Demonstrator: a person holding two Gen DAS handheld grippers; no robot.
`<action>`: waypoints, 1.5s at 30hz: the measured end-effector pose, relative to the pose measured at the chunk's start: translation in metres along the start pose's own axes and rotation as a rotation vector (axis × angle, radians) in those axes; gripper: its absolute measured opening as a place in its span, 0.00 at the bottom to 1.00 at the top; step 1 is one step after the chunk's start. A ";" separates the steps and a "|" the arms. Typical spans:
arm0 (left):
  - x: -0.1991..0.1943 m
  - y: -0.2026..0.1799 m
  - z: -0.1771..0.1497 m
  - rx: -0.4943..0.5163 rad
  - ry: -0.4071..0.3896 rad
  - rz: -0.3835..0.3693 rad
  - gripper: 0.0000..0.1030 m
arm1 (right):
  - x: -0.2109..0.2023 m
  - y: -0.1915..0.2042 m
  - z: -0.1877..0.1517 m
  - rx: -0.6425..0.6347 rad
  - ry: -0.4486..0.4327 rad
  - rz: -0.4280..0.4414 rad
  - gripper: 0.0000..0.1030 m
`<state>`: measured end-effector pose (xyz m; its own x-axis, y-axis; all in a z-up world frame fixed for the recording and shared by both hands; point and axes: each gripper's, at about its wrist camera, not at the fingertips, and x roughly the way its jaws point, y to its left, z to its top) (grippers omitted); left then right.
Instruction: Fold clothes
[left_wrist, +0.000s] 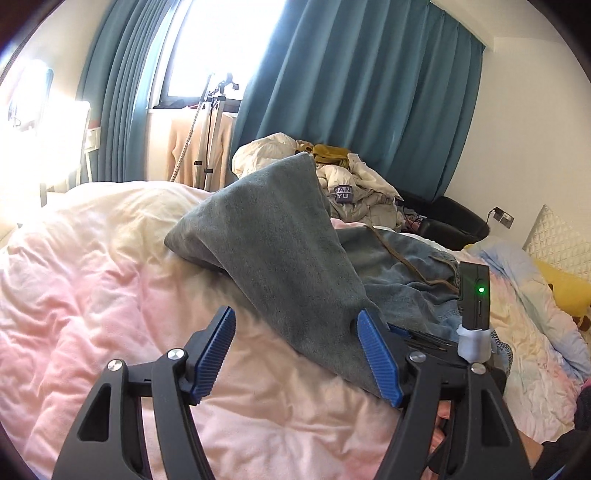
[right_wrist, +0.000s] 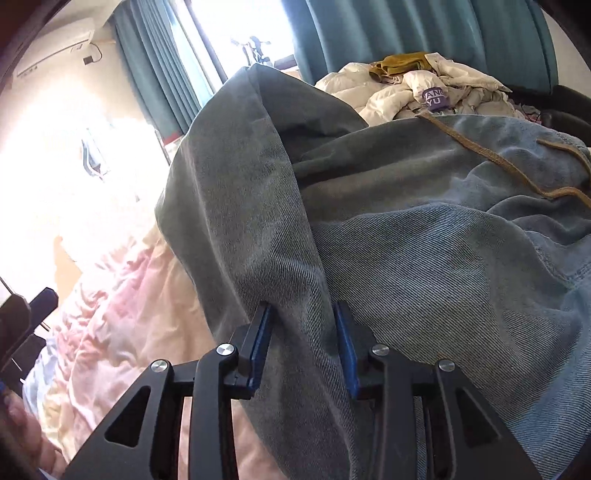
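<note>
Folding these jeans (right_wrist: 424, 258) on the bed (left_wrist: 92, 295), I have one leg (left_wrist: 266, 229) raised into a peak above the rest of the denim, which lies bunched toward the bed's far right side. My right gripper (right_wrist: 304, 343) has a fold of that leg between its jaws; the pads flank the cloth with a gap showing, so I judge the grip slack, not clenched. My left gripper (left_wrist: 299, 354) is released, jaws wide and holding nothing, with the leg's lower edge lying just against its right pad.

Risks as I see them: with so loose a hold the raised leg could slide out and collapse crooked across the quilt. The denim is heavy and stiff, so it may drag the waist with it and undo the alignment. The drawstring (right_wrist: 480, 151) trails loose over the upper part and could catch in a fold. Beyond, a clothes pile (left_wrist: 354, 184) sits at the far edge, well apart.
</note>
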<state>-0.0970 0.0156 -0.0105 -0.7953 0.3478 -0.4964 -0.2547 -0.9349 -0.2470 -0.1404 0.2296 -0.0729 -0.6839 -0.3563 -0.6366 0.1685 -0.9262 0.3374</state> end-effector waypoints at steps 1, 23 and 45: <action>0.005 0.001 0.000 -0.004 0.013 -0.001 0.69 | 0.000 0.002 0.000 -0.006 -0.002 0.011 0.32; -0.079 -0.011 -0.001 0.110 -0.139 -0.055 0.69 | -0.020 0.126 -0.106 -0.436 0.229 -0.050 0.03; 0.019 -0.058 0.006 0.301 0.136 0.050 0.69 | -0.133 0.021 -0.059 0.204 -0.005 -0.168 0.15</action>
<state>-0.1005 0.0764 -0.0011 -0.7352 0.2885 -0.6134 -0.3849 -0.9226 0.0274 -0.0043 0.2505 -0.0223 -0.6937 -0.1984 -0.6924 -0.0938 -0.9282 0.3600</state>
